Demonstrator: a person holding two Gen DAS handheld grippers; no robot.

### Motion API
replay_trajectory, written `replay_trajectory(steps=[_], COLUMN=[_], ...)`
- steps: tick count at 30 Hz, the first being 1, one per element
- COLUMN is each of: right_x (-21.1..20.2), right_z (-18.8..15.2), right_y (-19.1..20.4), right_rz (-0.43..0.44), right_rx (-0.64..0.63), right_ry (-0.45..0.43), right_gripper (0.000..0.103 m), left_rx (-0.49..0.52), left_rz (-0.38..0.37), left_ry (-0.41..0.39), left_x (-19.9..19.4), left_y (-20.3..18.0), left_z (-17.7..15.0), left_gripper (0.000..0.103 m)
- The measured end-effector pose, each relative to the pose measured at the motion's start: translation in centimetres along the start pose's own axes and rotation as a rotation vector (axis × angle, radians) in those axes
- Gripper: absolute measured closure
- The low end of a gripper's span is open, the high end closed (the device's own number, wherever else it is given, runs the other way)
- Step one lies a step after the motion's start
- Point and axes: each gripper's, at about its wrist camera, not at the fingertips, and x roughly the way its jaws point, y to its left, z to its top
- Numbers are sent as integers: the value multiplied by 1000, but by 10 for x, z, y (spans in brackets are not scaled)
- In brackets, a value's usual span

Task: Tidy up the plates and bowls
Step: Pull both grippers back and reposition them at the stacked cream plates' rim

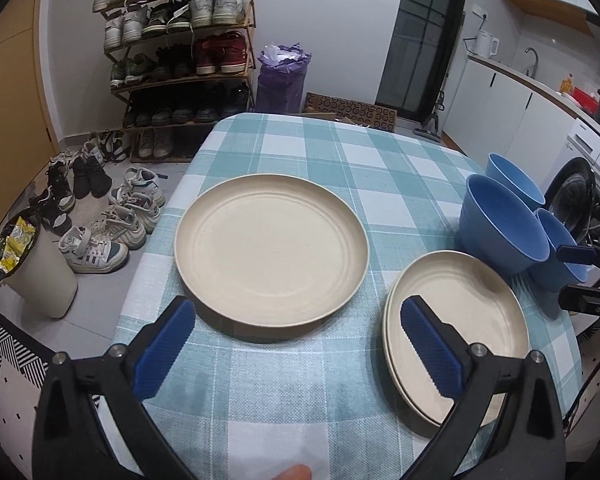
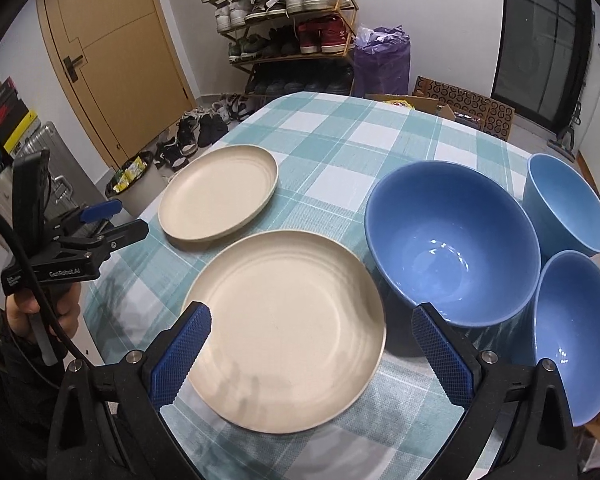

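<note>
A single cream plate lies on the checked table; it also shows in the right wrist view. A stack of two cream plates lies to its right and shows in the right wrist view too. Three blue bowls stand further right: a large one, a far one and a near one. My left gripper is open and empty, just short of the single plate. My right gripper is open and empty over the stack.
A shoe rack and loose shoes stand beyond the table's left edge, with a white bin on the floor. A washing machine and kitchen counter are at the right. A purple bag and cardboard boxes are behind the table.
</note>
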Motion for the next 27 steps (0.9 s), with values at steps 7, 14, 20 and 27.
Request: replay_trajectory(steps=[7, 14, 20, 27], right_x=[1, 4, 9, 19], right_z=[11, 27, 38, 52], right_y=[4, 11, 19, 28], right_rz=[11, 18, 32, 36], right_rx=[22, 33, 32, 31], right_ry=[-30, -49, -60, -59], right_gripper=[1, 1, 1, 1], left_rx=[-23, -52, -82, -116], left_rz=[15, 25, 43, 46], left_ry=[2, 8, 0, 7], left_x=[6, 13, 15, 19], left_y=[7, 19, 34, 49], left_z=[1, 5, 12, 10], left_gripper=[0, 0, 0, 0])
